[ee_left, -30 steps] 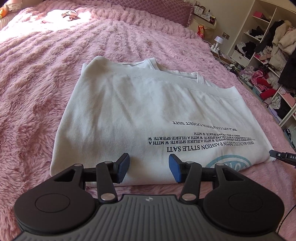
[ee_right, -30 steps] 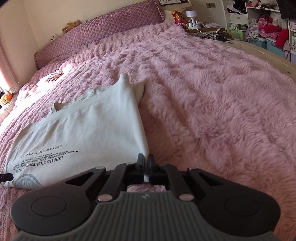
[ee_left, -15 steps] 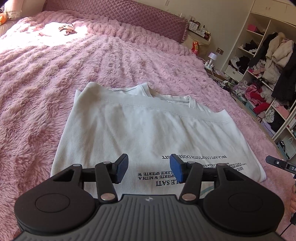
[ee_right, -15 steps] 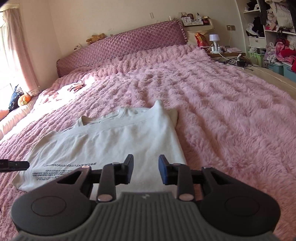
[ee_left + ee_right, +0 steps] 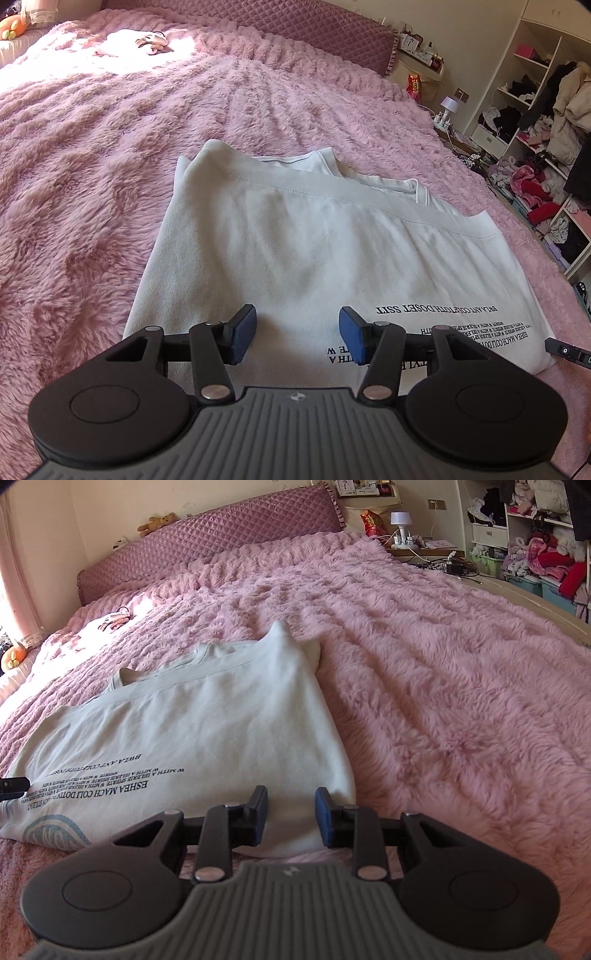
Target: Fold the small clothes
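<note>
White cotton, a printed T-shirt (image 5: 295, 251), lies folded in half on the pink plush bedspread (image 5: 92, 147), its hem band doubled up toward the neckline at twelve o'clock and the upside-down lettering along the near fold. A second ago the right tongs (image 5: 290, 818) were pinched together on the shirt's near right corner; now their blue pads stand apart with nothing clamped, hovering above that corner at about six o'clock in the right wrist view. The left tongs (image 5: 297, 334) stay apart as before, empty, over the near edge of the cloth. Both cameras now sit a little higher and further back than a second ago, showing more of the bed. Judging by this, the fold has just been let go and lies flat; a crosswise fold probably remains.
</note>
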`<move>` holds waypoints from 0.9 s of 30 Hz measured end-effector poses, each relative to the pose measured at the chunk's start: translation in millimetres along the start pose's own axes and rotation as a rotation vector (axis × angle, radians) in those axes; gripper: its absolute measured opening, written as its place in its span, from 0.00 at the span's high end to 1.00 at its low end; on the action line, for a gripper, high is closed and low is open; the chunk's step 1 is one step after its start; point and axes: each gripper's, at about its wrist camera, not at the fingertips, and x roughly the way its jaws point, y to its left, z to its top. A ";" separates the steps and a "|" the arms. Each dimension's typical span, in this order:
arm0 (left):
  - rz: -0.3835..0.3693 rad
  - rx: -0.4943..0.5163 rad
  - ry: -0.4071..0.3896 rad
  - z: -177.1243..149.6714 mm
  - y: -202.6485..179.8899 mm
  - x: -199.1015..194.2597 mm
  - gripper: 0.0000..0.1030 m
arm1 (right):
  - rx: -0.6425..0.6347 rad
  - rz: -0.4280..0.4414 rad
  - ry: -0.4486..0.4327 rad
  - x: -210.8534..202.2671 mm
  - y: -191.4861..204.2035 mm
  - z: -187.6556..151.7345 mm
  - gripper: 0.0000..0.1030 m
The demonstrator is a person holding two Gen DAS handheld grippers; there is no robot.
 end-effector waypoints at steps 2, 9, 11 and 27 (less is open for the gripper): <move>-0.003 0.001 0.008 3.6 -0.4 -1.3 0.41 | 0.000 -0.004 -0.021 -9.0 8.3 3.0 0.75; -0.006 -0.004 0.000 19.3 4.6 -14.9 0.40 | -0.075 0.136 -0.067 -36.1 81.6 9.8 0.64; 0.004 -0.004 0.005 23.4 8.3 -18.2 0.38 | -0.104 0.185 -0.082 -39.7 109.2 8.2 0.62; -0.057 -0.295 -0.001 57.8 117.3 2.6 0.33 | -0.735 0.300 -0.172 -26.2 340.5 -91.4 0.44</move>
